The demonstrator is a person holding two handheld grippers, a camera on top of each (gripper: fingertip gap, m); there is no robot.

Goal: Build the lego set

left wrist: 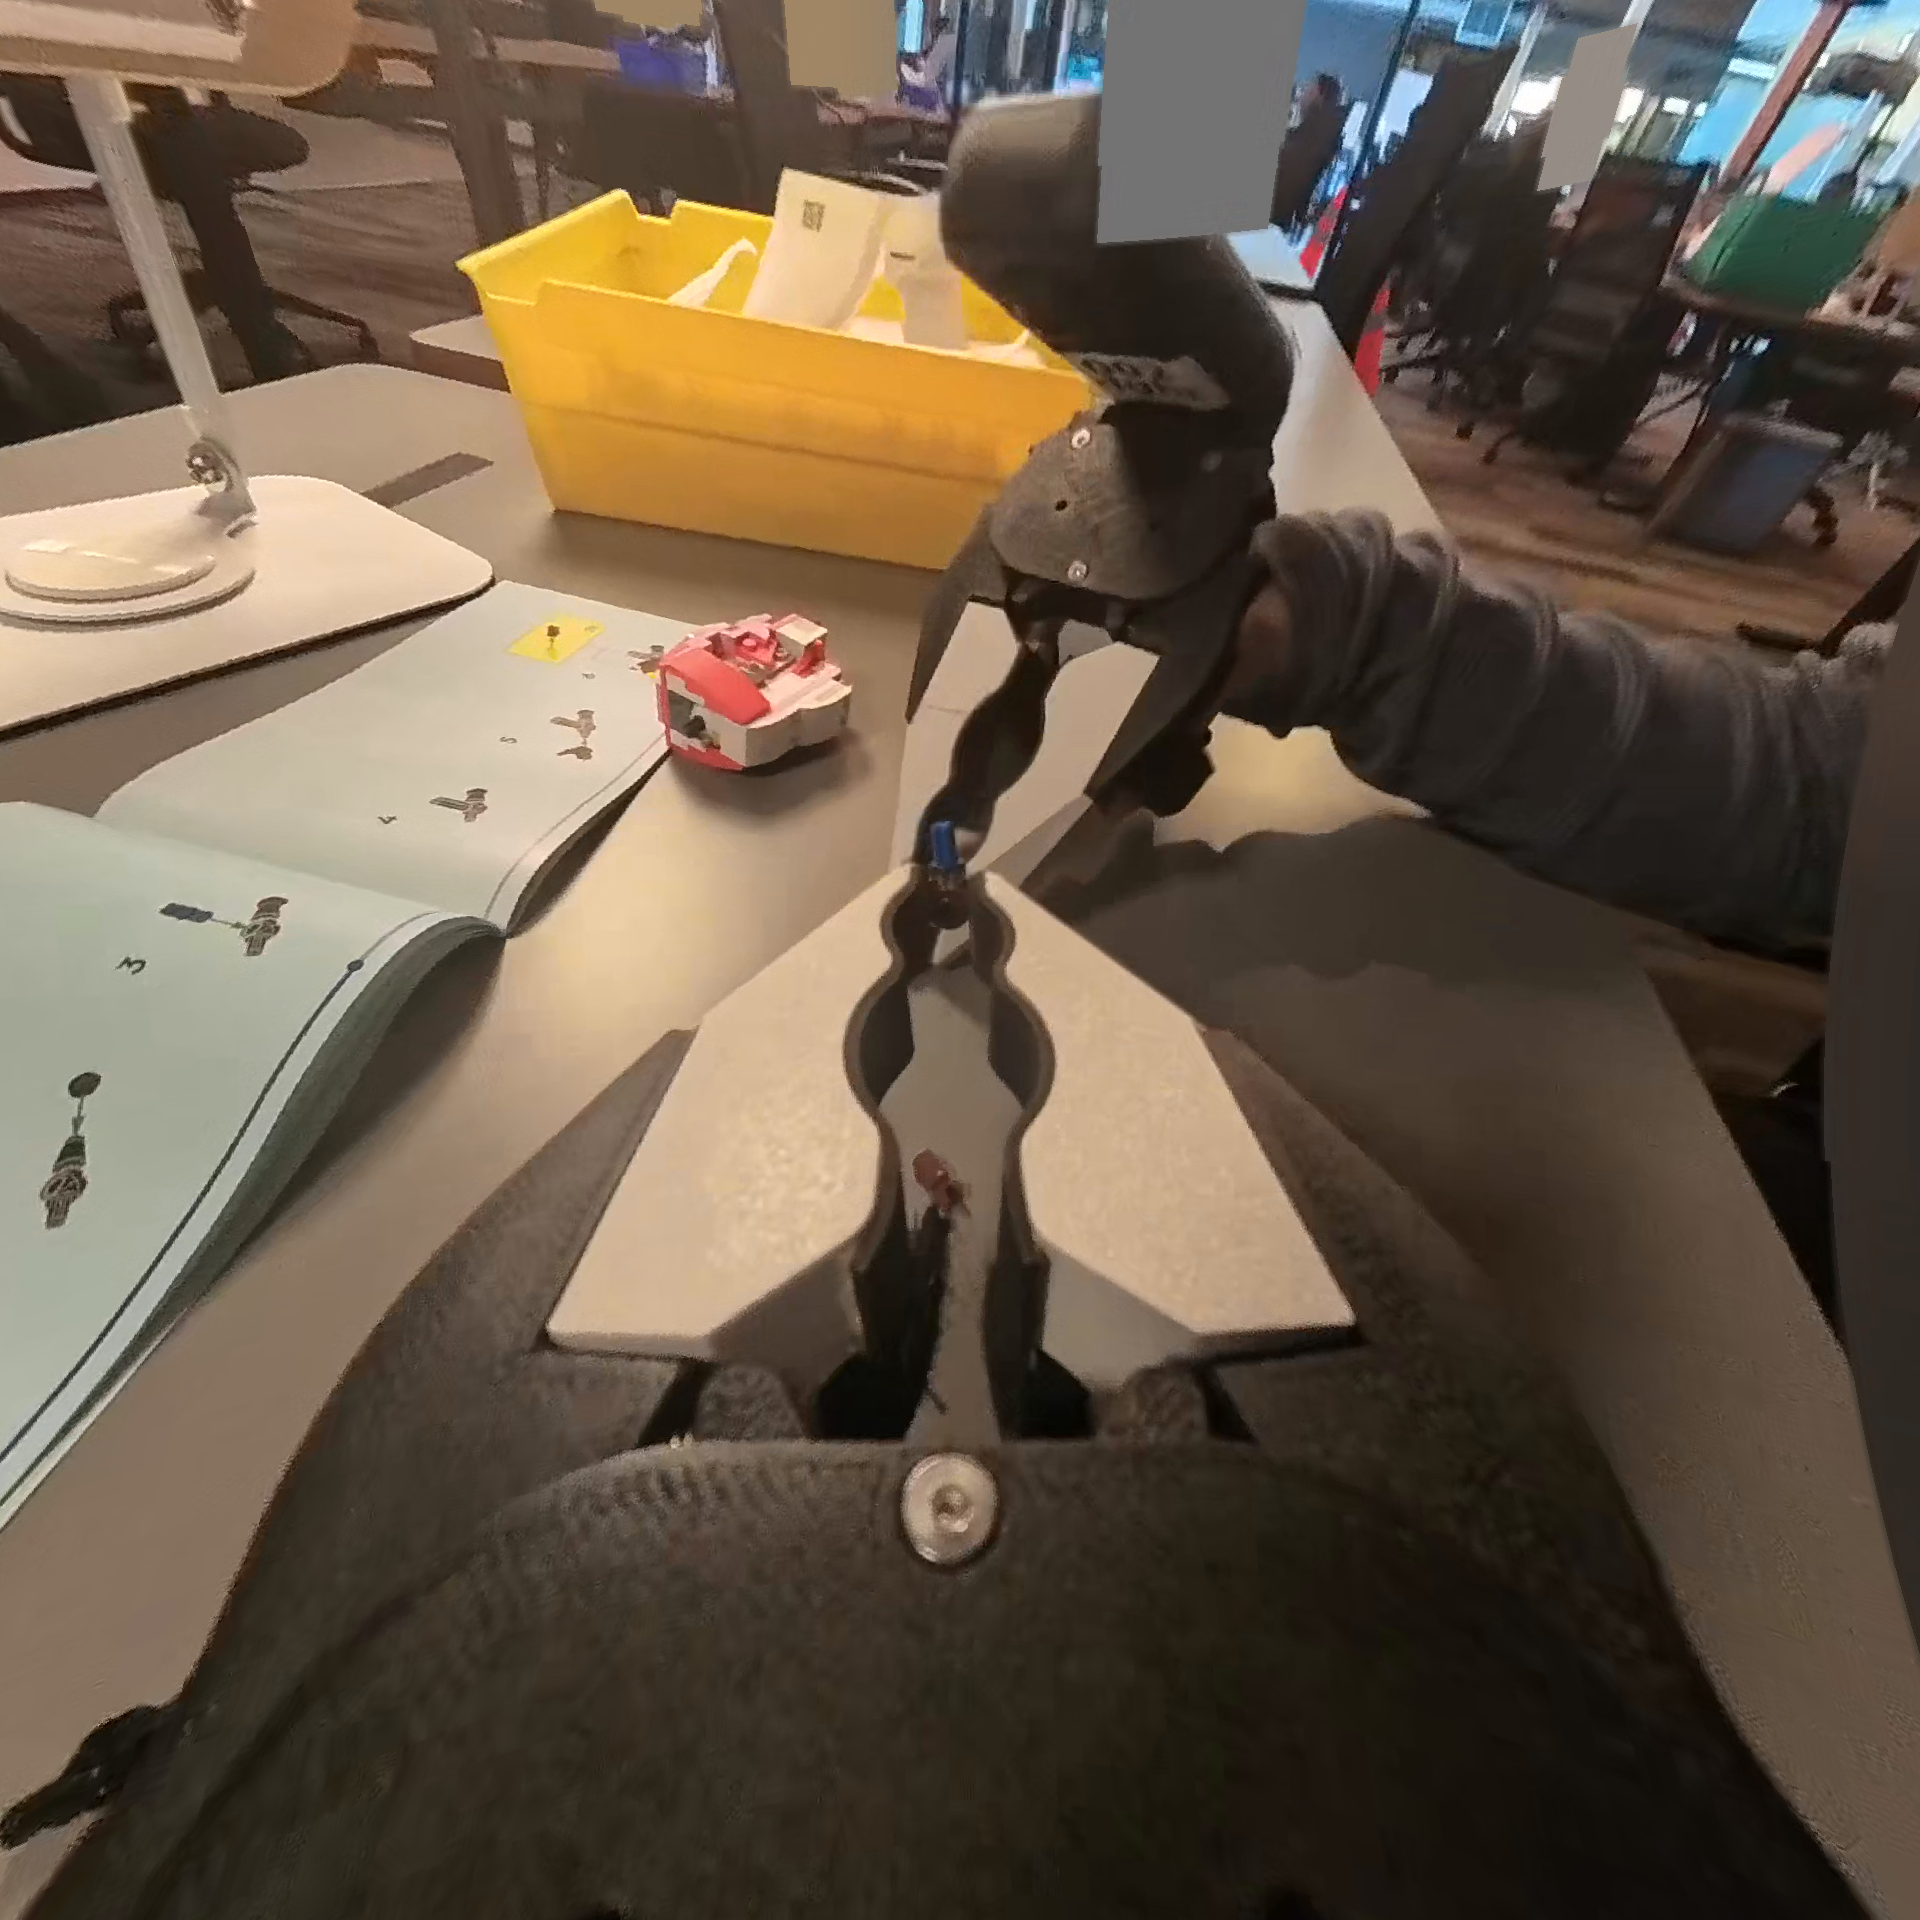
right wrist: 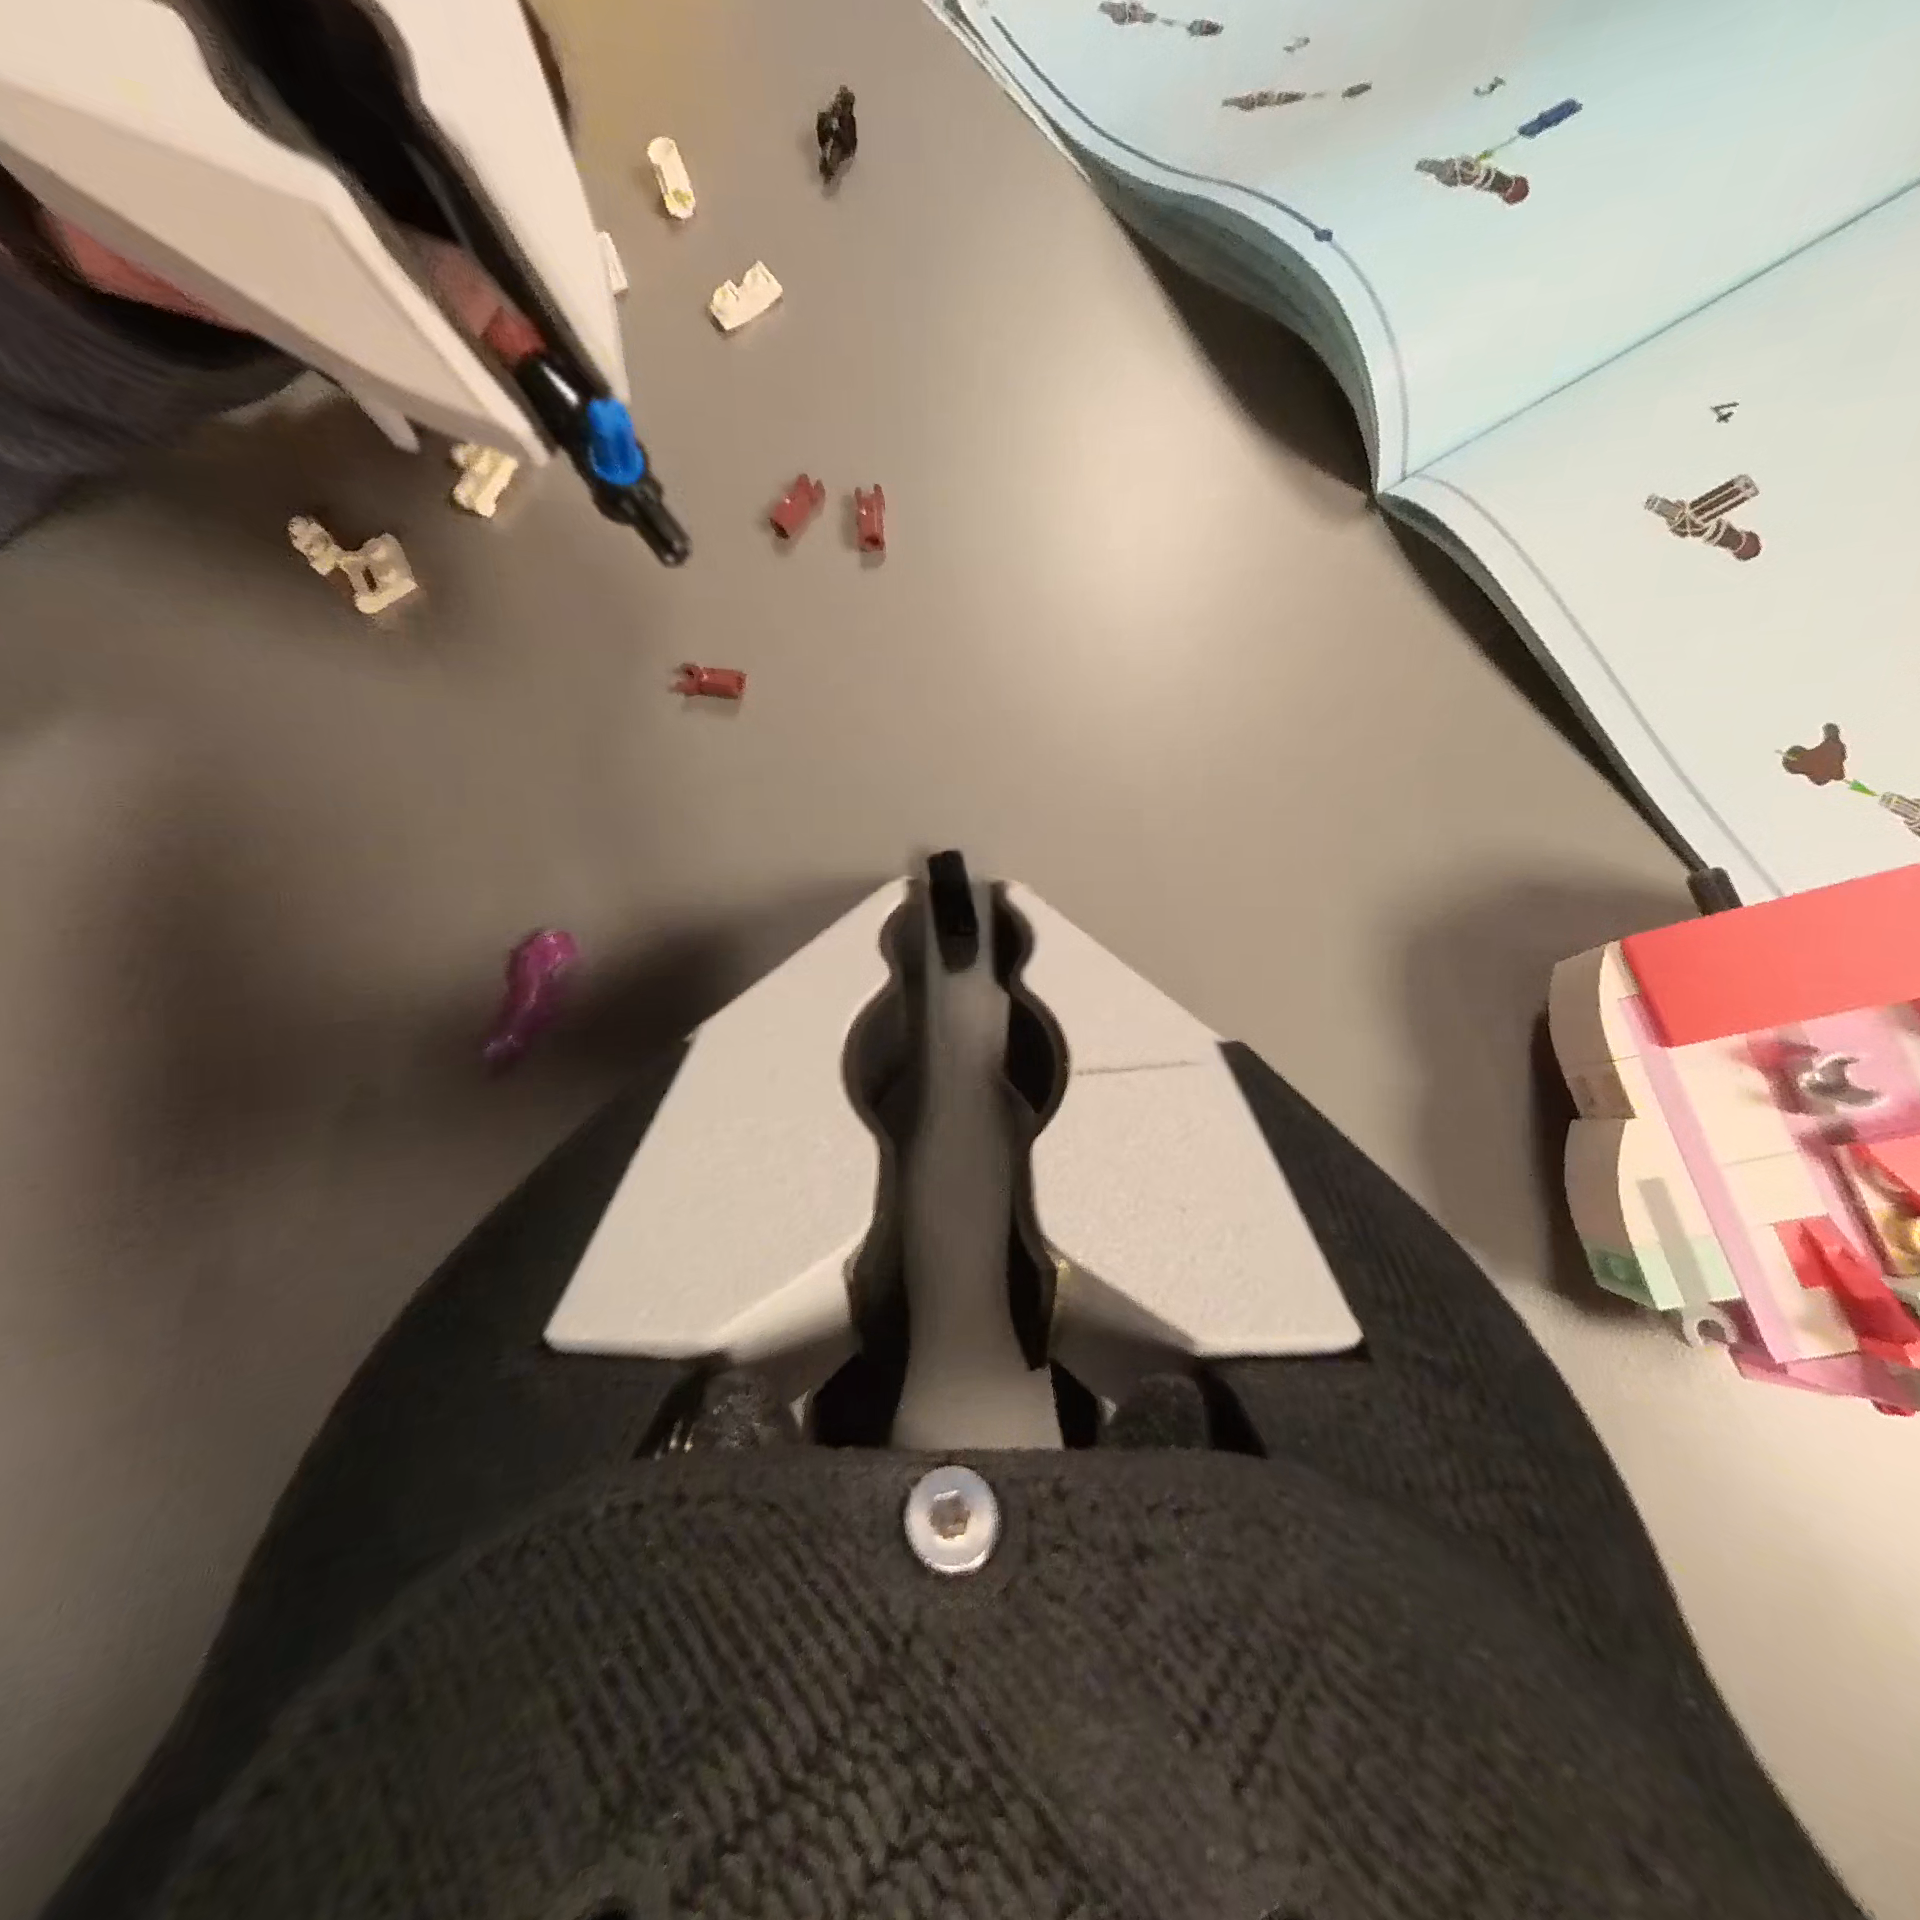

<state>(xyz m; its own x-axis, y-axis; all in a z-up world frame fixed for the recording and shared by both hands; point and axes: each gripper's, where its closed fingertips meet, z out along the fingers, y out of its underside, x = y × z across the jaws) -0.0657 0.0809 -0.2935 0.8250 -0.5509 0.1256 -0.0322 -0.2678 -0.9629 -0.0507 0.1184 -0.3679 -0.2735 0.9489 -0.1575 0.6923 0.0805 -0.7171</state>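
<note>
Right wrist view only: left hand-held gripper (right wrist: 540,416) clamps black rod w/ blue sleeve (right wrist: 611,447); right hand-held gripper (right wrist: 954,904) pinches black piece (right wrist: 951,904).

Bare table (right wrist: 1091,644) lies open ahead of the right tongs (right wrist: 954,904). An open booklet (right wrist: 1621,312) and a red-and-white brick model (right wrist: 1745,1122) wall off the right; scattered small bricks (right wrist: 800,506) and the left tongs (right wrist: 582,436) crowd the left.

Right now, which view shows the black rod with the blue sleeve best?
The right wrist view: the black rod with the blue sleeve shows side-on, sticking out of the left gripper, whose fingers clamp it. The left wrist view shows only a blue tip past its own fingers.
</note>
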